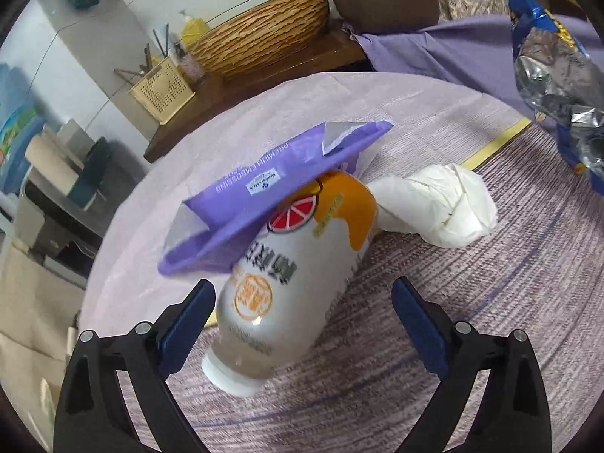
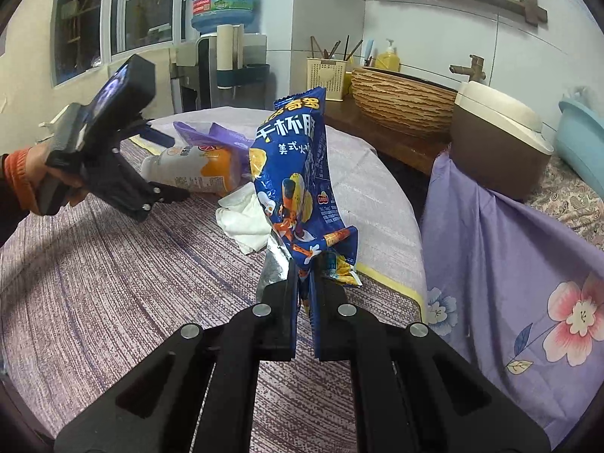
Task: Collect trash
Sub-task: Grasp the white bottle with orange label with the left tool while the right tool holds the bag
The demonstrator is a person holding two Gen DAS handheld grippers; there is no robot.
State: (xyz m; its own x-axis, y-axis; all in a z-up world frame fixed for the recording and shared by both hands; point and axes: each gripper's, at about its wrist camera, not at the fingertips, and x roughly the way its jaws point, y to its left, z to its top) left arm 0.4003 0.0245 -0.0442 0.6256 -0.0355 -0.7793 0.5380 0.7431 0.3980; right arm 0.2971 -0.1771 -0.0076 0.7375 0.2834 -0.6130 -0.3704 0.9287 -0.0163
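My right gripper point(image 2: 302, 275) has its jaws clamped on the lower end of a blue snack bag point(image 2: 292, 173), which stands up in the centre of the right wrist frame, clear of the desk point(image 2: 113, 264). My left gripper point(image 1: 302, 302) has its jaws wide apart, empty, around a drink bottle point(image 1: 287, 275) lying on its side at frame centre. A purple wrapper point(image 1: 271, 196) rests on the bottle; a crumpled white tissue point(image 1: 438, 204) lies just right of it.

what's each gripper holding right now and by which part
The right gripper pinches the blue snack bag by its bottom end. The left gripper holds nothing.
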